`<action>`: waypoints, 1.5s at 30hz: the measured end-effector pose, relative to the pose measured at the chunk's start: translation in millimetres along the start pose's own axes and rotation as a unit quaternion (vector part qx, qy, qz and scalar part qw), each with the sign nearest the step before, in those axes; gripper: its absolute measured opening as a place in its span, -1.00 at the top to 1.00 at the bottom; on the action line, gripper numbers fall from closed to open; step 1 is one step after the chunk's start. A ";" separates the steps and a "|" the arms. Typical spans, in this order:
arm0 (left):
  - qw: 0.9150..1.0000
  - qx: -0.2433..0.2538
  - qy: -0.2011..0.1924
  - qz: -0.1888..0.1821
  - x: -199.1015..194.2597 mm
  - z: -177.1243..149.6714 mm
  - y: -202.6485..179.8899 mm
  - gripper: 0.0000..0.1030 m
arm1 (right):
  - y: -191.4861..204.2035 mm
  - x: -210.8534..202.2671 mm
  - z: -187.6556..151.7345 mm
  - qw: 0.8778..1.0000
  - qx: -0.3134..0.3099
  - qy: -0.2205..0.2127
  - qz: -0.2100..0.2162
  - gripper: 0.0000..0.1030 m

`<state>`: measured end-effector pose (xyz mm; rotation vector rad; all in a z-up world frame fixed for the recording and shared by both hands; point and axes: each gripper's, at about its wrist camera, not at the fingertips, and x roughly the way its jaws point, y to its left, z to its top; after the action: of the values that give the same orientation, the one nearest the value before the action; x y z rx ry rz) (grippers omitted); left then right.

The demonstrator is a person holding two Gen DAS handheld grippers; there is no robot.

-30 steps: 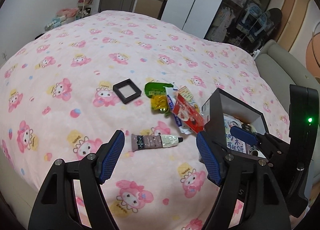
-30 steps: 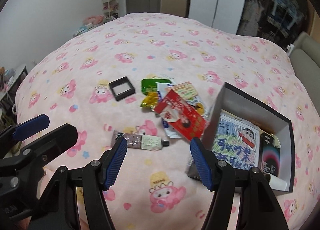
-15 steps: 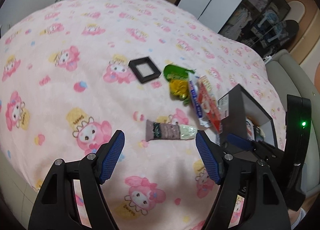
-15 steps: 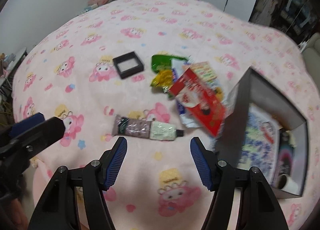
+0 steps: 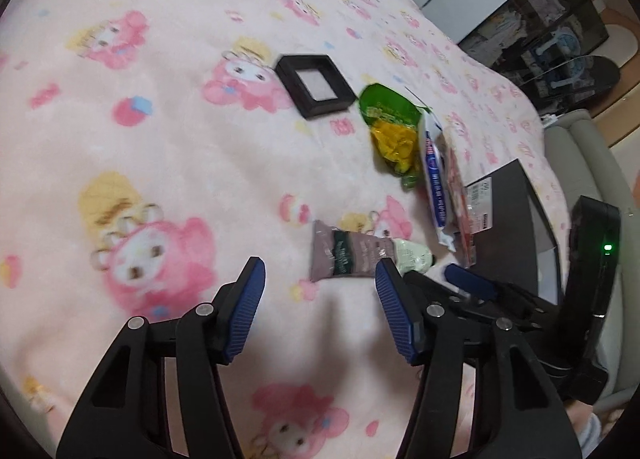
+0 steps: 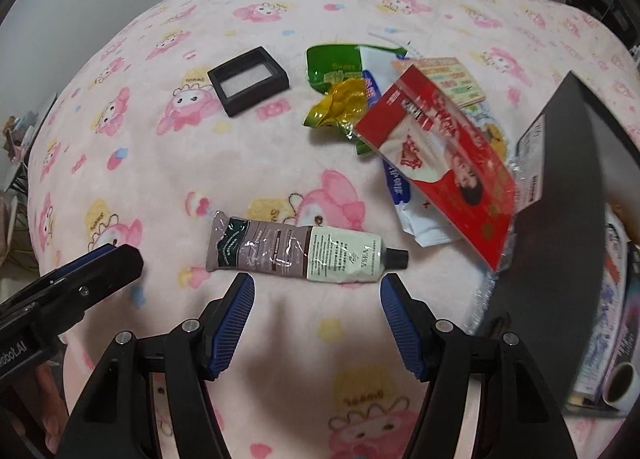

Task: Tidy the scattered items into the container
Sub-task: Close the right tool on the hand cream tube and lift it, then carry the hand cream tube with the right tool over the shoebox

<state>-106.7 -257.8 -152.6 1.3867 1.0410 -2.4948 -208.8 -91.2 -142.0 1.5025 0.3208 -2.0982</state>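
A squeezed cream tube (image 6: 304, 253) lies flat on the pink blanket, just ahead of my open, empty right gripper (image 6: 316, 299). The tube also shows in the left wrist view (image 5: 360, 255), right of my open, empty left gripper (image 5: 318, 291). A small black square case (image 6: 248, 81) lies farther back, also in the left wrist view (image 5: 316, 85). A green and yellow snack bag (image 6: 340, 87), a blue-white pack (image 6: 400, 183) and a red packet (image 6: 440, 147) lie in a pile. The red packet leans on the black box (image 6: 560, 243), which holds several items.
The bed's pink cartoon blanket (image 5: 160, 147) fills both views. A sofa (image 5: 580, 155) and dark cabinets (image 5: 532, 19) stand beyond the bed's right side. The left gripper's body (image 6: 68, 291) shows at the right wrist view's left edge.
Both grippers have moved forward and down toward the blanket. The cream tube now lies close in front of the right gripper's fingertips. No item has moved.
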 end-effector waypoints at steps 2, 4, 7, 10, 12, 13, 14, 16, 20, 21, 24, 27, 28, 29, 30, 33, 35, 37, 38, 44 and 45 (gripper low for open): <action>1.000 -0.011 0.009 -0.019 12.2 3.8 3.3 -0.13 | -5.0 10.4 5.3 1.000 0.011 0.000 0.003 -0.21; 1.000 -0.015 0.017 -0.018 25.1 8.1 5.3 -0.12 | -10.0 18.9 10.3 1.000 0.023 0.001 0.001 -0.21; 0.999 -0.017 0.028 -0.017 40.6 13.3 5.8 -0.12 | -19.2 26.3 16.7 0.999 0.043 -0.006 0.004 -0.21; 0.999 -0.016 0.040 -0.018 53.0 15.5 3.4 -0.13 | -25.6 33.7 20.6 0.999 0.049 -0.005 0.017 -0.21; 0.999 -0.015 0.043 -0.019 56.4 14.8 1.9 -0.13 | -29.9 38.7 23.2 0.998 0.054 -0.003 0.026 -0.22; 0.999 -0.015 0.042 -0.021 57.2 14.2 1.6 -0.13 | -31.2 40.1 23.8 0.998 0.055 -0.003 0.033 -0.22; 0.999 -0.015 0.042 -0.022 58.0 13.6 1.2 -0.12 | -32.4 41.4 24.2 0.998 0.057 -0.002 0.040 -0.22; 0.998 -0.017 0.047 -0.033 58.6 12.1 0.4 0.13 | -34.2 41.1 24.0 0.997 0.062 -0.002 0.056 -0.22; 0.998 -0.008 0.043 -0.036 47.0 5.5 -2.7 0.17 | -32.0 25.7 17.4 0.997 0.055 -0.013 0.058 -0.09; 0.998 -0.005 0.046 -0.038 42.8 2.4 -3.9 0.16 | -32.4 20.6 15.0 0.996 0.057 -0.015 0.062 -0.08; 0.998 0.016 0.049 -0.037 27.7 -13.1 -12.2 0.16 | -34.4 2.4 3.1 0.994 0.069 -0.022 0.079 -0.08; 0.997 0.033 0.061 -0.045 17.7 -33.0 -22.7 0.20 | -31.2 -14.8 -13.5 0.989 0.072 -0.017 0.126 -0.01; 0.996 0.036 0.063 -0.045 14.6 -39.9 -25.7 0.22 | -28.2 -20.2 -21.0 0.987 0.071 -0.013 0.143 0.00; 0.996 0.037 0.068 -0.048 14.0 -45.3 -27.0 0.24 | -26.2 -25.2 -27.8 0.988 0.067 -0.016 0.140 0.01; 0.996 0.036 0.070 -0.045 14.2 -50.1 -27.1 0.24 | -24.3 -30.1 -34.4 0.989 0.063 -0.021 0.135 0.01; 0.997 0.029 0.070 -0.030 13.5 -58.6 -25.1 0.24 | -26.5 -31.3 -47.2 0.993 0.064 -0.015 0.100 0.01; 0.997 0.024 0.064 -0.026 11.4 -59.1 -23.5 0.24 | -34.4 -28.6 -51.6 0.992 0.077 -0.006 0.097 0.01; 0.998 0.019 0.059 -0.027 10.9 -57.5 -23.3 0.24 | -41.8 -27.3 -53.8 0.992 0.086 -0.003 0.091 0.01; 0.998 0.018 0.057 -0.029 11.6 -56.4 -23.5 0.24 | -43.8 -26.8 -53.6 0.992 0.087 -0.003 0.087 0.01; 0.997 0.006 0.071 -0.015 31.2 -59.8 -19.5 0.13 | -52.0 -8.9 -39.1 0.991 0.108 0.010 0.079 -0.01; 0.997 -0.002 0.076 -0.021 36.0 -59.4 -15.5 0.12 | -52.2 -0.8 -37.4 0.990 0.116 0.019 0.083 -0.12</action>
<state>-91.4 -201.7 -193.6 1.5918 1.1126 -2.4462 -207.3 -29.6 -160.4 1.6414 -0.0366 -2.0298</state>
